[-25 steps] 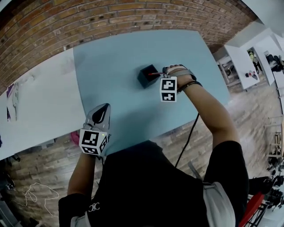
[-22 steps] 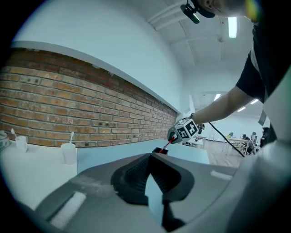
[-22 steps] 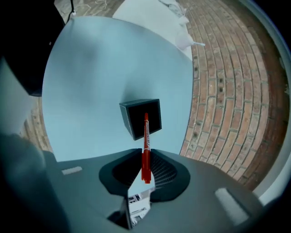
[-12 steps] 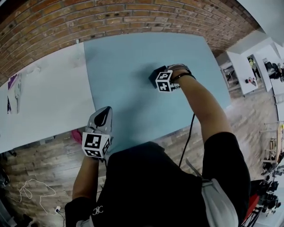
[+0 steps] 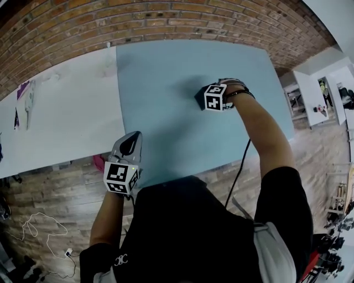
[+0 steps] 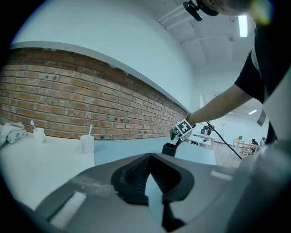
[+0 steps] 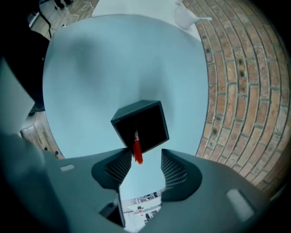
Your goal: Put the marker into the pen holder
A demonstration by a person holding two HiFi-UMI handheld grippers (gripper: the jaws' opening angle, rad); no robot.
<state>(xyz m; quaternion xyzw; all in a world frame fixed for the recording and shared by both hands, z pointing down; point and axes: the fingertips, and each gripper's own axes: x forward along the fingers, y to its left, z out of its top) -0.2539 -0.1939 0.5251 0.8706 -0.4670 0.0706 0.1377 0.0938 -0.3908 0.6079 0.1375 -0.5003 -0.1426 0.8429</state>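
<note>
A black square pen holder (image 7: 141, 120) stands on the blue table (image 7: 113, 59). A red marker (image 7: 137, 148) stands in it, its red end sticking up out of the opening. My right gripper (image 7: 144, 159) hangs straight above the holder; its jaws are opening, and the marker's end sits between them near the left pad with neither pad pressing on it. In the head view the right gripper (image 5: 207, 99) covers most of the holder (image 5: 199, 99). My left gripper (image 5: 131, 139) rests shut and empty at the table's near edge; from it I see the holder (image 6: 169, 148) far off.
A white table (image 5: 61, 110) adjoins the blue one on the left and carries two white cups (image 6: 87, 144) and some cloth. A brick wall (image 5: 166, 16) runs behind both tables. A black cable (image 5: 239, 171) hangs from the right arm.
The right gripper moved from beside the holder to above it, lowering the marker inside. Its jaws have come apart from the marker. The left gripper stayed put.
</note>
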